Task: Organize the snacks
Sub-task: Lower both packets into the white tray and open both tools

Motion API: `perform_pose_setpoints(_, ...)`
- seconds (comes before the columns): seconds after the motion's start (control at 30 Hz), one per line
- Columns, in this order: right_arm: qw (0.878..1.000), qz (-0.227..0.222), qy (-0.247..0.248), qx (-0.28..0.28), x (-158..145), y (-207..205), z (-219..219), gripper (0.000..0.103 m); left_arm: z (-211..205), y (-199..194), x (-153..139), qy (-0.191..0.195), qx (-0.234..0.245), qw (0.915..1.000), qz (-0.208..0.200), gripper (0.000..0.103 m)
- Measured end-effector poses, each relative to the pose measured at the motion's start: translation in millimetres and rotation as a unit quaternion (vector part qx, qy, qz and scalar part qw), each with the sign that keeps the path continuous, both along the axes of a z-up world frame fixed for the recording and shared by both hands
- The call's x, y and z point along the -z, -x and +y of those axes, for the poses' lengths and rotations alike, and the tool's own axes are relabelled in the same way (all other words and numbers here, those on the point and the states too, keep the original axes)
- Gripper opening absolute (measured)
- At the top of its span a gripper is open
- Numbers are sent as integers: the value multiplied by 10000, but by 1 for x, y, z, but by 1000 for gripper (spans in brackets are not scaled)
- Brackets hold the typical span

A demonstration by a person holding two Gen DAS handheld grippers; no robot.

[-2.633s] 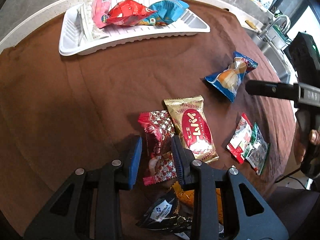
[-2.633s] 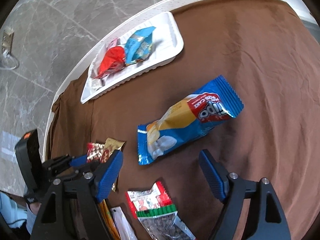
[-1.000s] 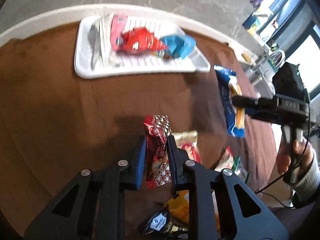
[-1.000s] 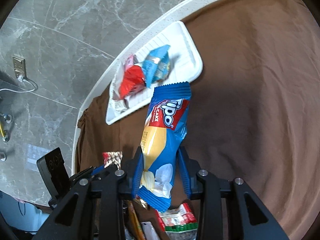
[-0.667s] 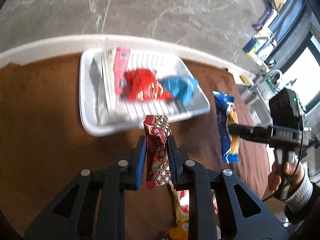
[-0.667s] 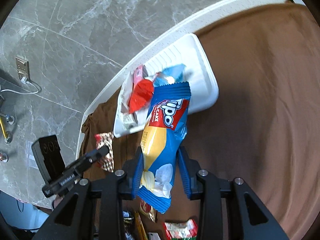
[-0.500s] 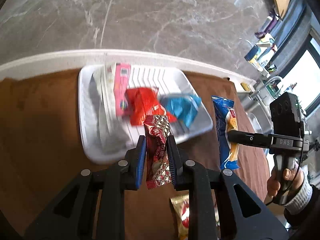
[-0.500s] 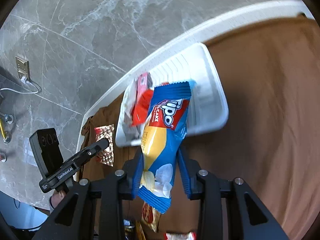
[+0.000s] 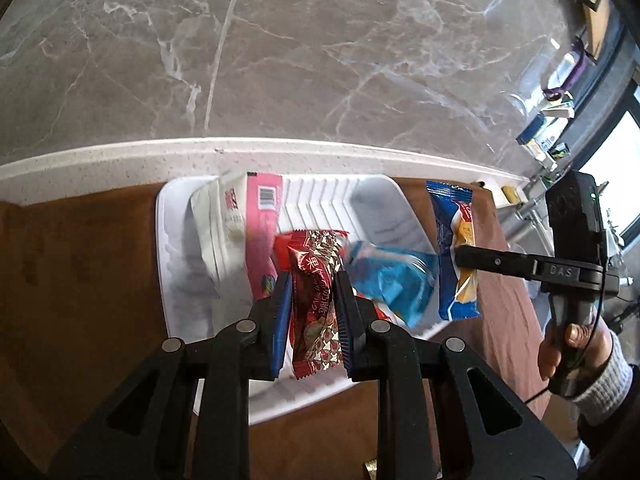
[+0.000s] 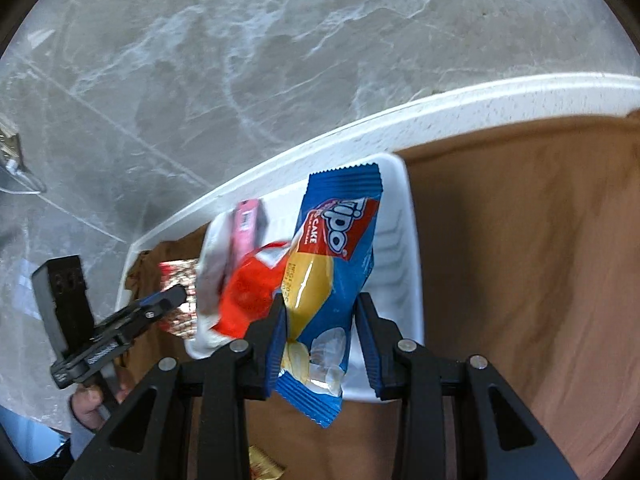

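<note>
My left gripper [image 9: 312,308] is shut on a dark red patterned snack packet [image 9: 316,304] and holds it over the white ridged tray [image 9: 332,204]. My right gripper [image 10: 320,328] is shut on a blue and yellow cake packet [image 10: 332,264] and holds it above the tray's right part [image 10: 404,248]. The tray holds a white packet [image 9: 220,232], a pink packet [image 9: 260,236], a red packet [image 10: 248,292] and a light blue packet [image 9: 392,276]. The right gripper with its blue packet [image 9: 456,248] shows at the right of the left wrist view.
The tray lies on a brown cloth [image 10: 520,240] at the far side of a white-rimmed round table [image 9: 120,156]. A grey marble floor [image 9: 320,40] lies beyond. A gold packet corner [image 10: 264,466] shows at the bottom of the right wrist view.
Both grippers closed on their packets, lifted them off the cloth and carried them forward over the tray. The tray now looks much nearer in both views.
</note>
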State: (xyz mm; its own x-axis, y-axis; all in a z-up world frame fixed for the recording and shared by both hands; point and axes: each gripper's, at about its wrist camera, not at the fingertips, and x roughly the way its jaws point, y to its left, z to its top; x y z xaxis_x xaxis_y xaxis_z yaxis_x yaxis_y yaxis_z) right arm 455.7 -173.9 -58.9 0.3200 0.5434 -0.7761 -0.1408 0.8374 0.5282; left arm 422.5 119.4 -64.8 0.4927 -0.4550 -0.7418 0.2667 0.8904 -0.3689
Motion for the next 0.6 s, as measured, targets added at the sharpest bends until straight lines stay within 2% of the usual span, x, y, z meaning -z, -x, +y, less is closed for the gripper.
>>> perform_pose_setpoints(0.27,9976,-74,618,-308,14,-24,8,40,-7,-14,12,-313,-87,9995,16,20)
perform_pose_setpoints(0.4,9960,-60,808,-373,21,-25,11,66,-16,-20,23,-696,-12,9975,121,20)
perform_pose_setpoints(0.6,9944,-341,940,-355,11,-20,12,69,-17,-23,28,-848,-80,9963,90,20)
